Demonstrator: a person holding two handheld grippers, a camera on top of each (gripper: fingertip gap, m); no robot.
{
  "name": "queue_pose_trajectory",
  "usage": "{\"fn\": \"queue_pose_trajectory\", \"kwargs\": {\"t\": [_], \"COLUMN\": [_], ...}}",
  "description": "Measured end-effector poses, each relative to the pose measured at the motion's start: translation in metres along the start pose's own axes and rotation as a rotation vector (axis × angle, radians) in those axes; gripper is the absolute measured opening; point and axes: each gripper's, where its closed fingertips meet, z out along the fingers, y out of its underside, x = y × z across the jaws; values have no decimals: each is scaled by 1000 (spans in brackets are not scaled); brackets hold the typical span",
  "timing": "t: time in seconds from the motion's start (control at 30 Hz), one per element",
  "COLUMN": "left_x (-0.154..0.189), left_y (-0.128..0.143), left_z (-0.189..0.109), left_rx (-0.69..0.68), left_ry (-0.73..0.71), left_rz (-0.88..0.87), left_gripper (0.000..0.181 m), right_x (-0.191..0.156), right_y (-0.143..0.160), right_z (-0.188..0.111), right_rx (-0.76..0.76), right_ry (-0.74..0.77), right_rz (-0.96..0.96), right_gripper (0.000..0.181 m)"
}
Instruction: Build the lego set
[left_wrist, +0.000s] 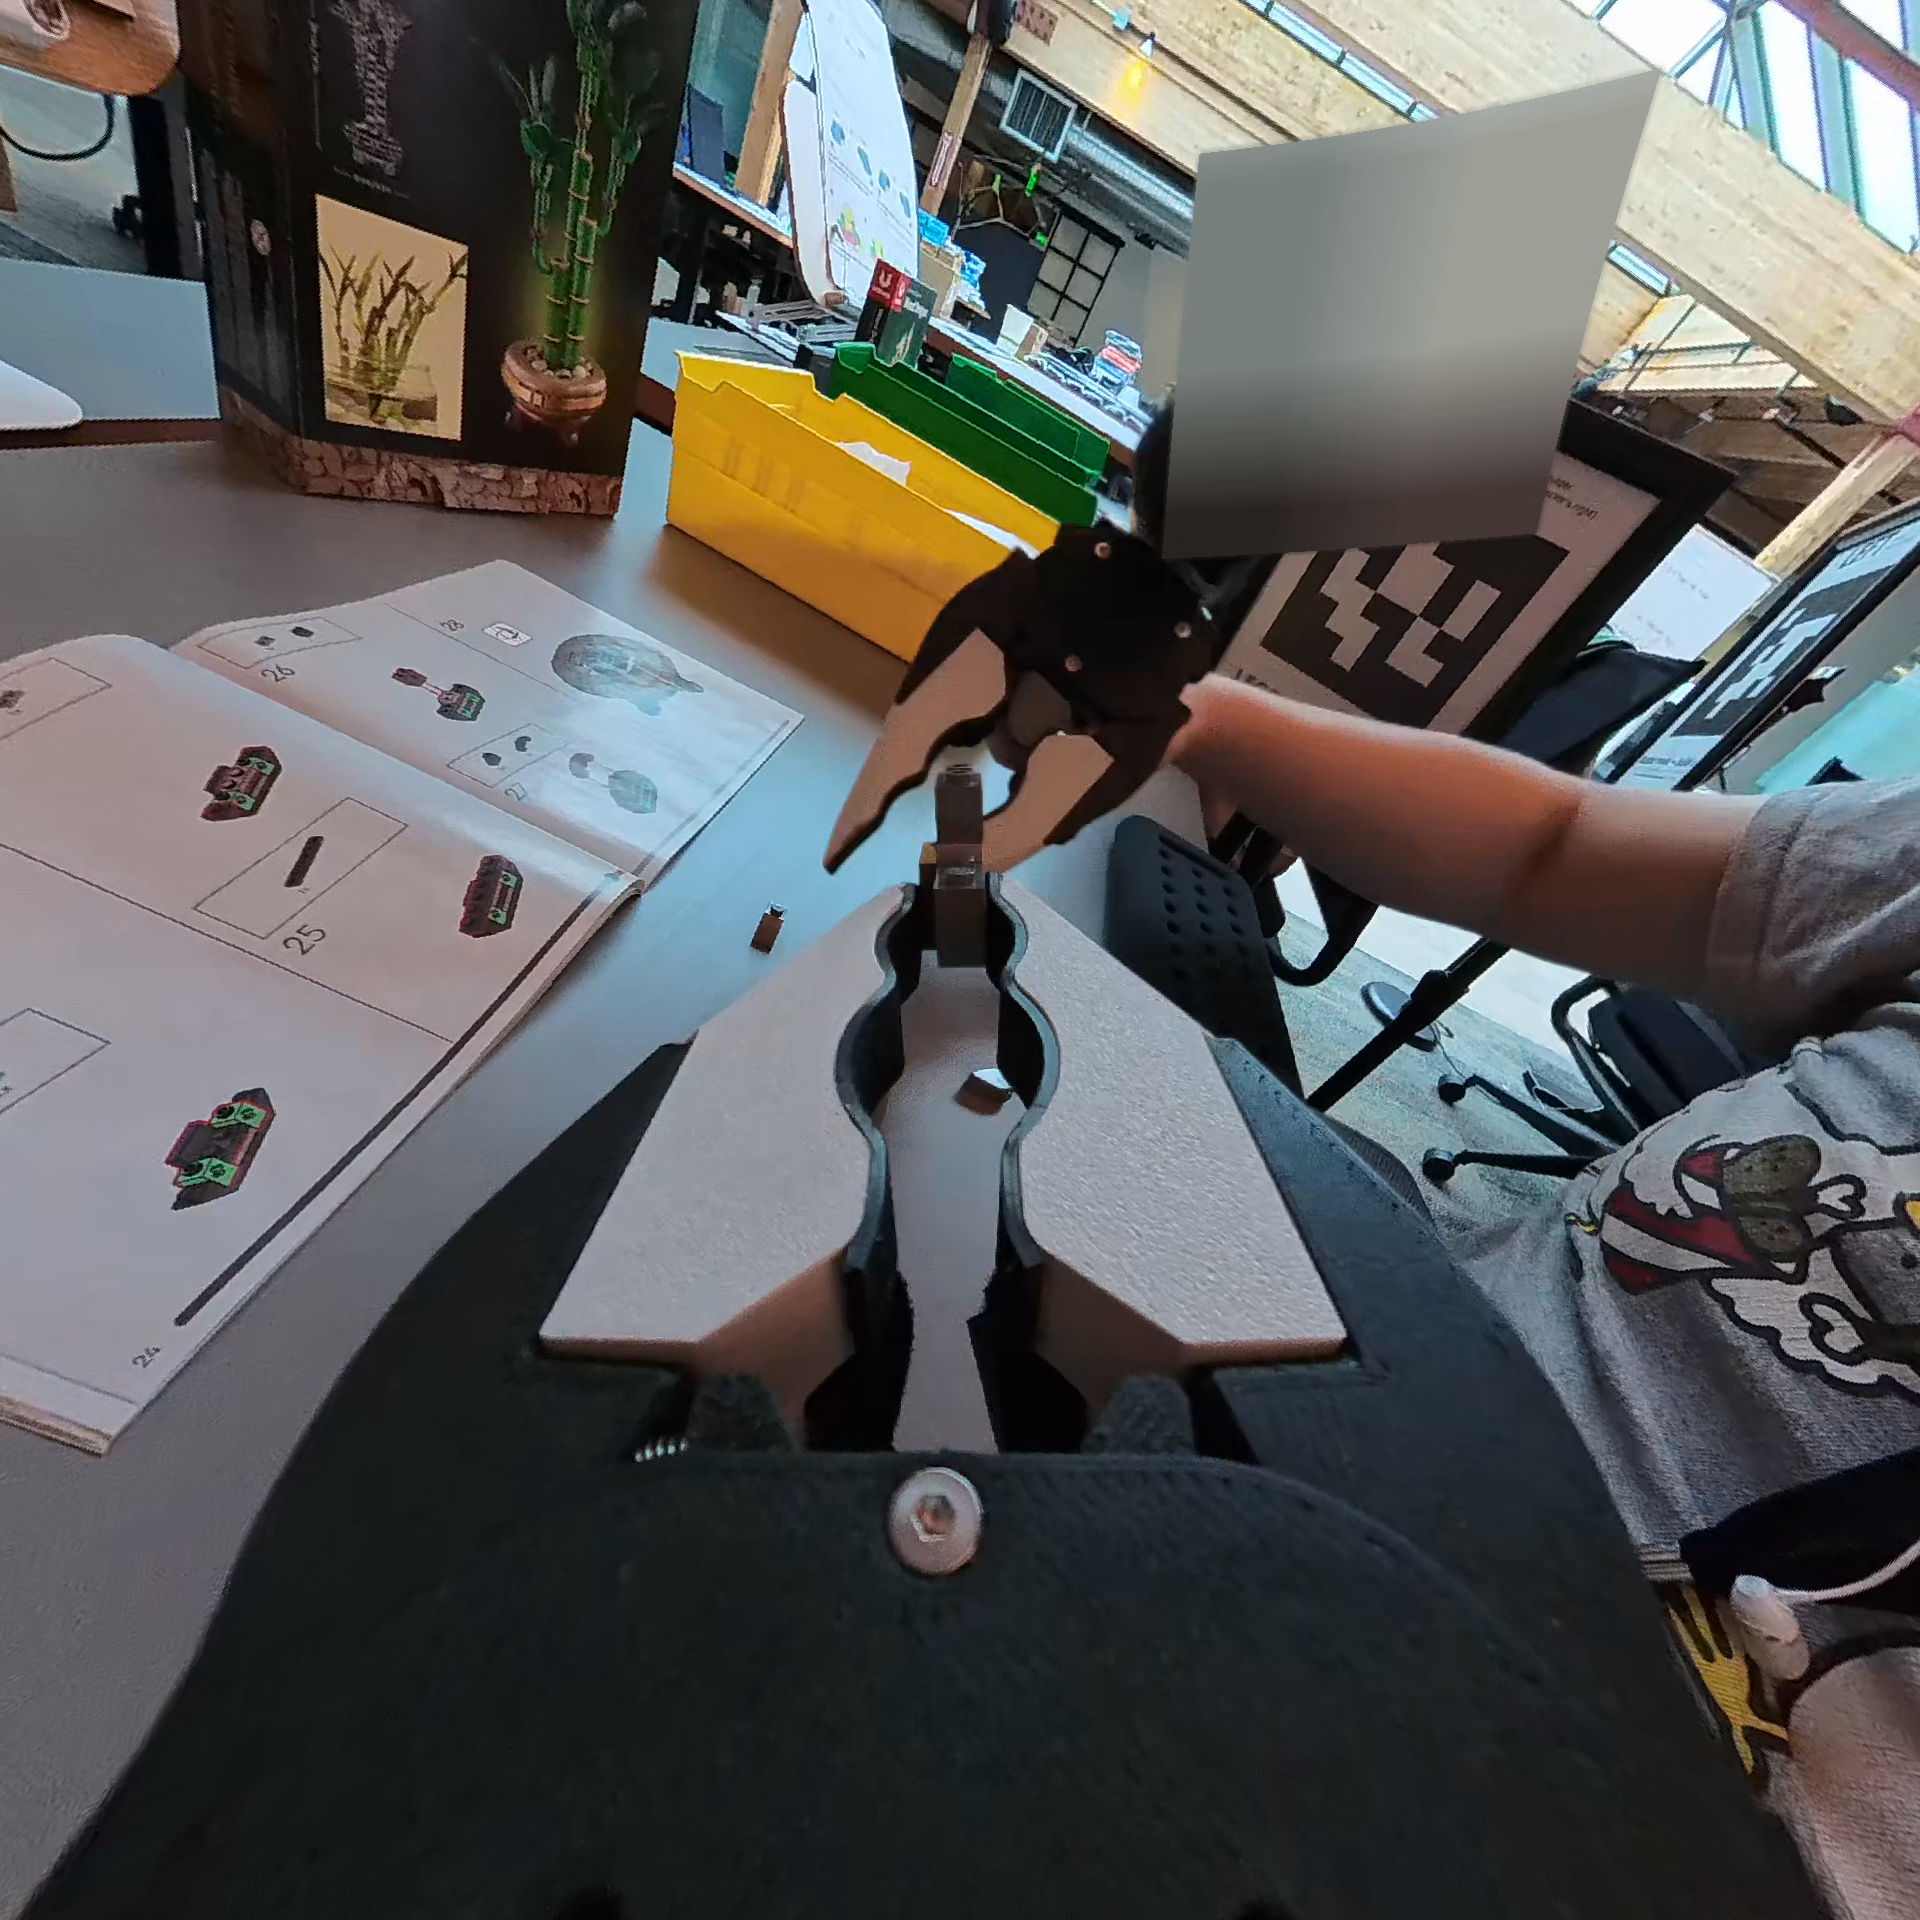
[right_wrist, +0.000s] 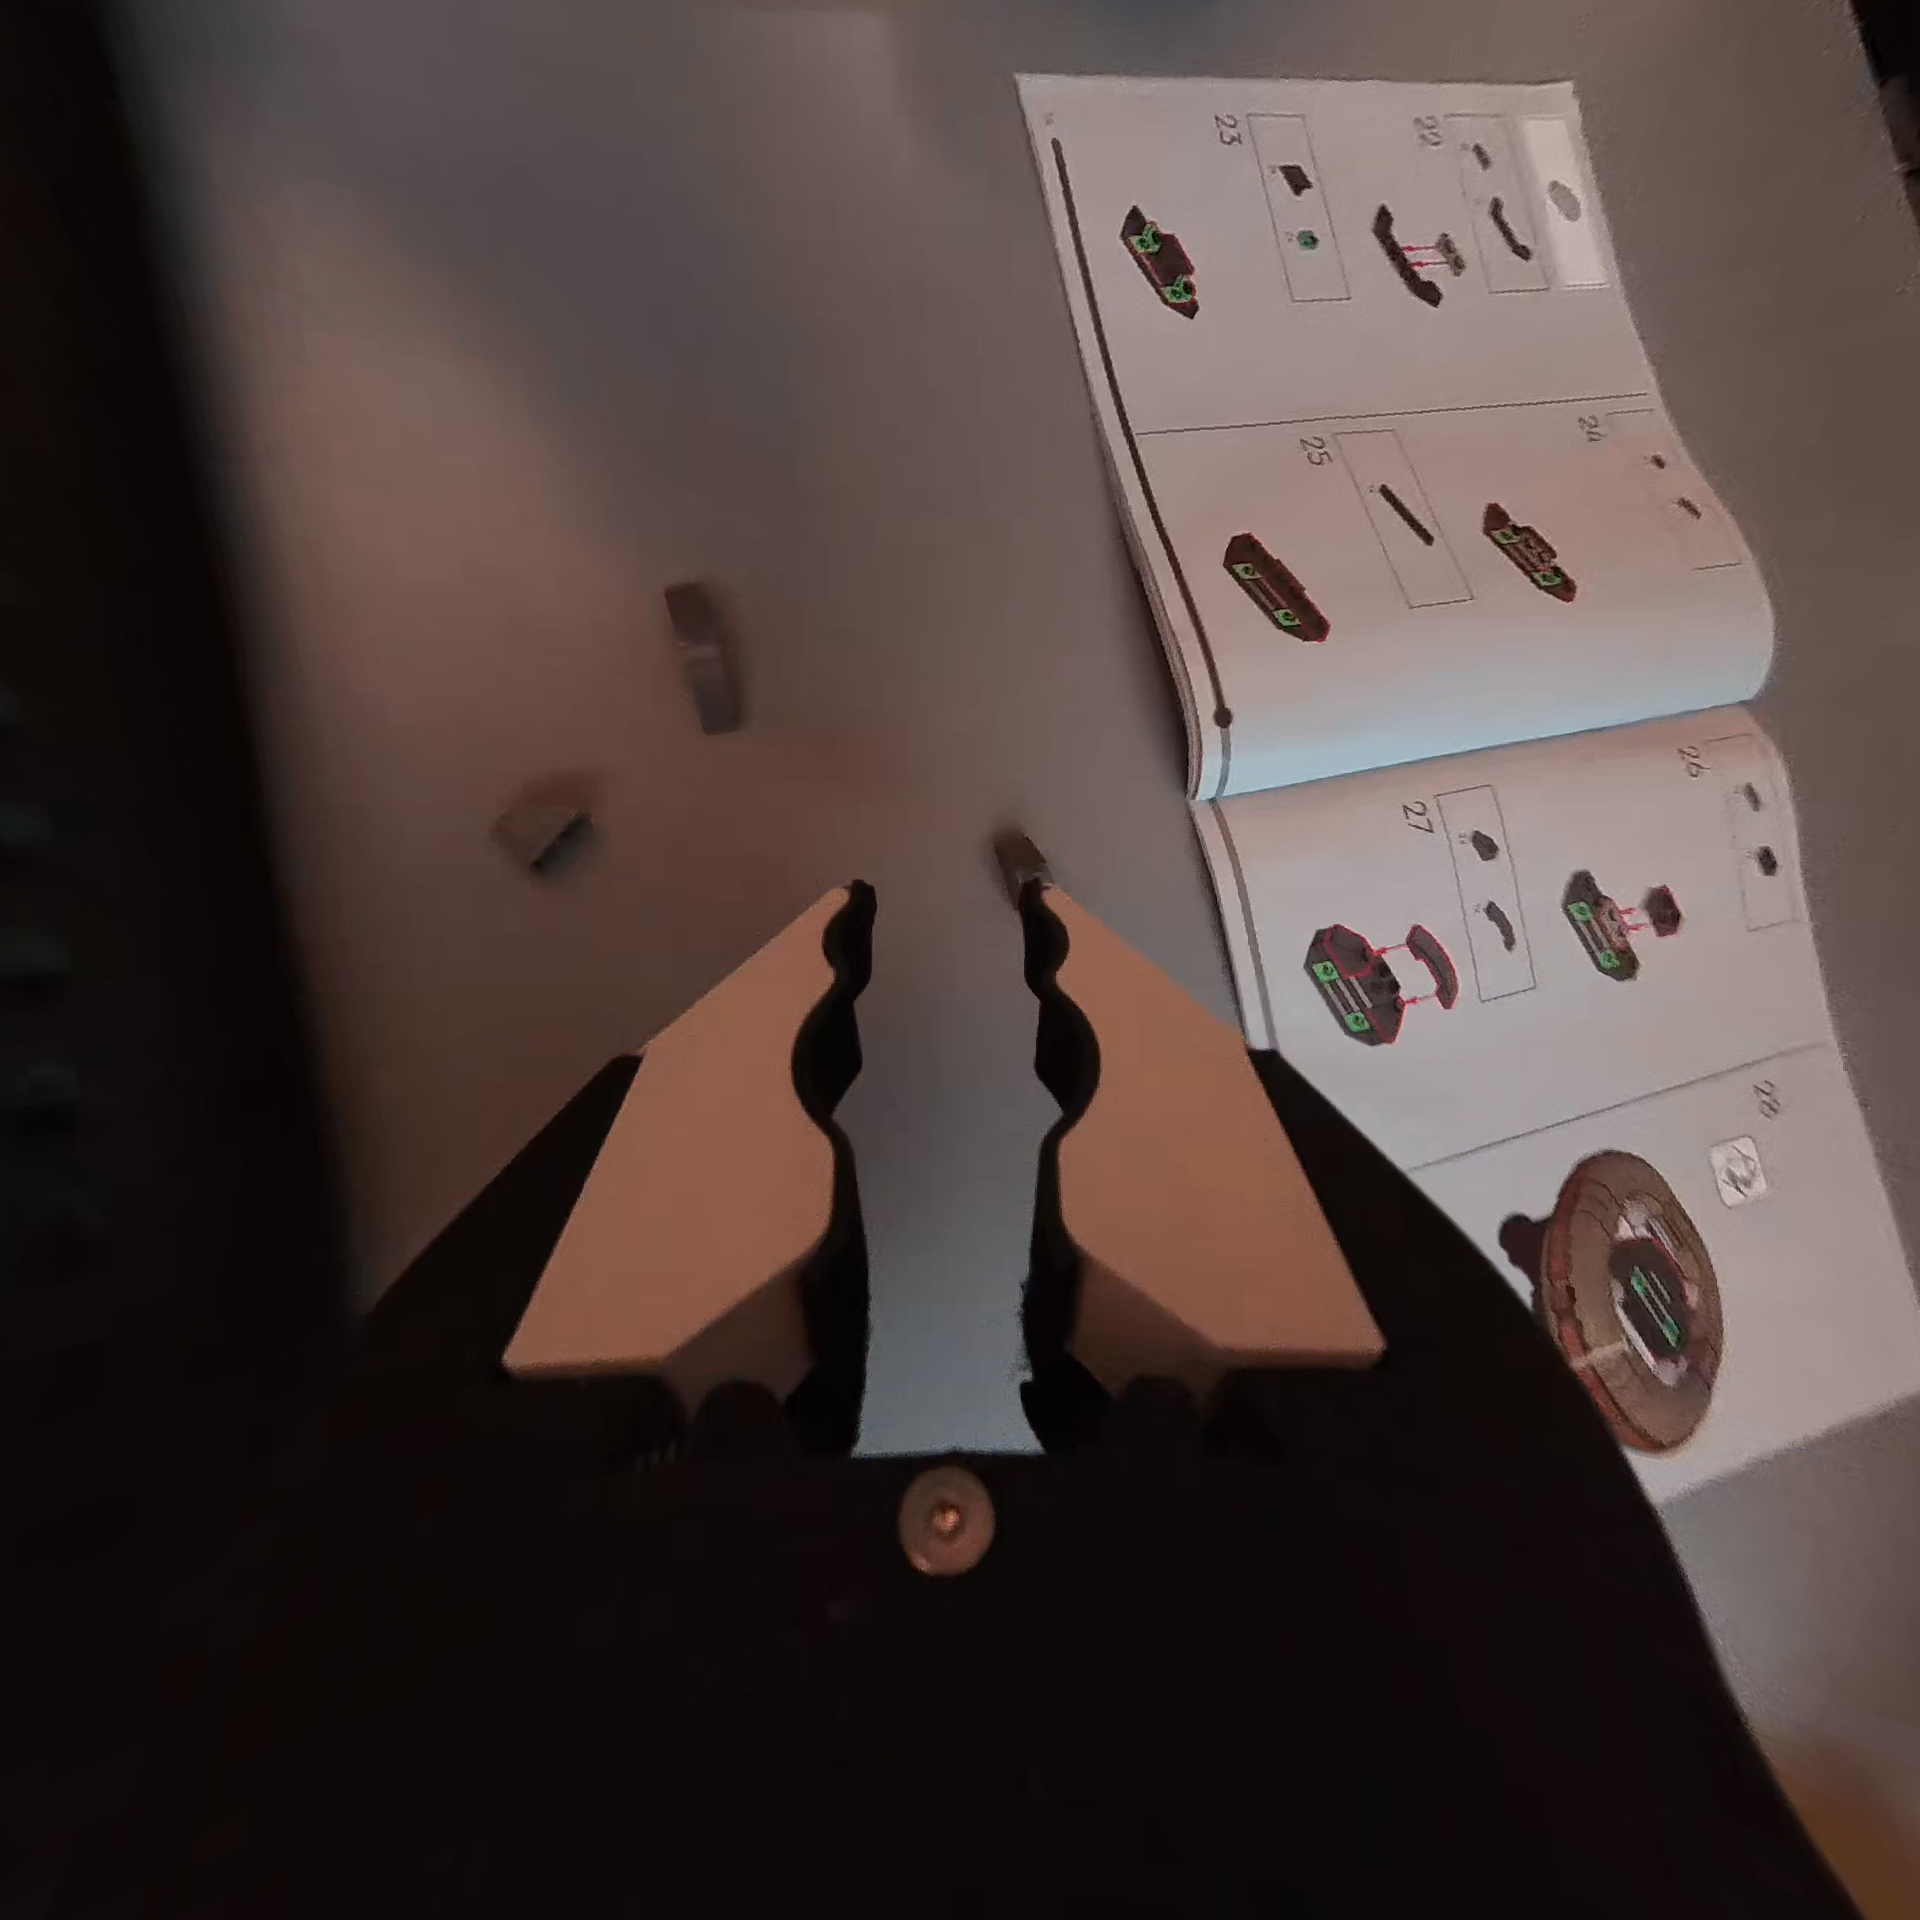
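Note:
My left gripper (left_wrist: 951, 899) is shut on a dark brown Lego piece (left_wrist: 957, 831) that stands upright out of its tips, held above the table. My right gripper (left_wrist: 930, 850) shows beyond it, open, its fingers either side of the piece's top. In the right wrist view the right gripper (right_wrist: 945, 902) is open and empty, pointing down at the table. Three small loose brown pieces lie there: one (right_wrist: 707, 660) ahead, one (right_wrist: 545, 826) to the left, one (right_wrist: 1018, 862) at the right fingertip. The held piece does not show in that view.
An open instruction booklet (left_wrist: 312, 883) lies on the grey table, left of my left gripper; it also shows in the right wrist view (right_wrist: 1403, 520). The Lego box (left_wrist: 416, 260), a yellow bin (left_wrist: 831, 509) and a green bin (left_wrist: 966, 416) stand behind. Loose brown pieces (left_wrist: 767, 928) (left_wrist: 982, 1093) lie nearby. A person's arm (left_wrist: 1455, 831) reaches in from the right. My right fingertips sit around 15 centimeters from my left ones.

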Motion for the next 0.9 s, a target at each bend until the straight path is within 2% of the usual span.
{"fn": "queue_pose_trajectory", "kwargs": {"t": [0.1,0.23,0.37,0.7,0.8,0.9], "left_x": [-1,-4,-8,-8,-7,-2], "left_y": [1,2,6,11,13,16], "left_z": [0,0,2,4,5,7], "left_rx": [-6,-10,-23,-49,-67,-87], "left_ry": [-7,-12,-14,-5,2,24], "left_rz": [3,-3,-22,-31,-33,-29], "left_gripper": [9,9,9,9,9,9], "right_x": [15,19,20,16,15,20], "right_y": [3,7,9,8,-4,-51], "right_z": [5,16,22,24,16,-9], "right_rx": [25,-37,-86,-102,-51,95], "right_ry": [-9,-69,-113,-196,-217,-225], "right_rz": [-64,-141,-161,-115,-31,155], "right_gripper": [24,22,13,7,6,6]}}
